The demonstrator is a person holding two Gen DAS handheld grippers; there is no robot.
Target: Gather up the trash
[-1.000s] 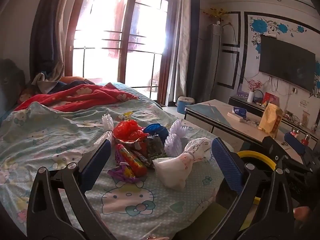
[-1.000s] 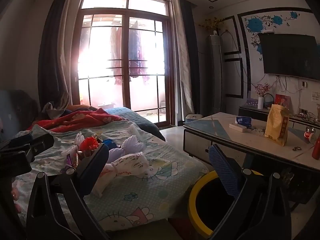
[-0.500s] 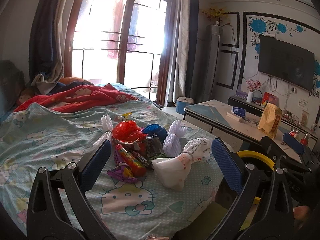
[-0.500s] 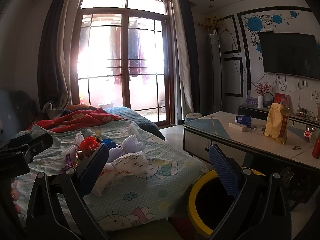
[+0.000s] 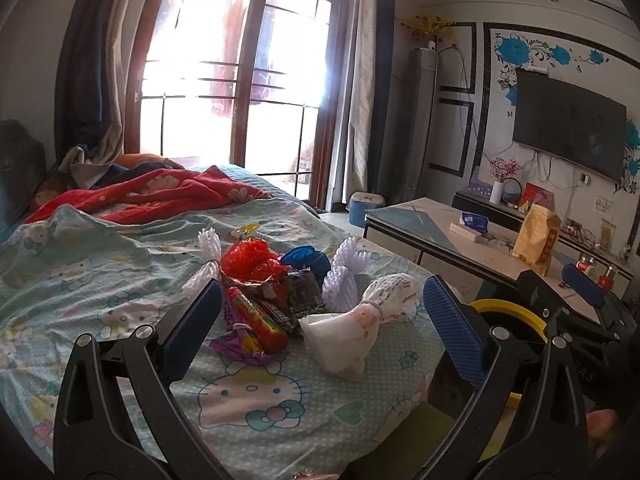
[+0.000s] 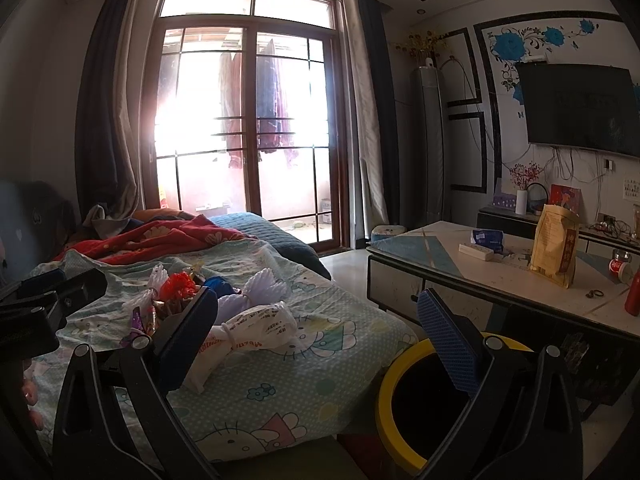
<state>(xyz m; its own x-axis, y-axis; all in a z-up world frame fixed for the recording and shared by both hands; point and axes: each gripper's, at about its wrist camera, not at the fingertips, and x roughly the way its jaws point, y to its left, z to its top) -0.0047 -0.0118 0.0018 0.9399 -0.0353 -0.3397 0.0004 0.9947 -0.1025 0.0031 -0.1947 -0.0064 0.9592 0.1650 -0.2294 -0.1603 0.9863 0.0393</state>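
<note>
Between my left tongs (image 5: 320, 316), spread wide and empty, lies the trash heap on the bed (image 5: 80, 280): a knotted white plastic bag (image 5: 360, 324) nearest, a red candy tube (image 5: 256, 316), dark wrappers, white foam fruit nets (image 5: 344, 276) and a red mesh bag (image 5: 244, 256) behind. I hold low over it so either pad can close on a piece. My right tongs (image 6: 316, 332), also apart and empty, wait by the yellow-rimmed bin (image 6: 390, 384) beside the bed, ready for drops.
</note>
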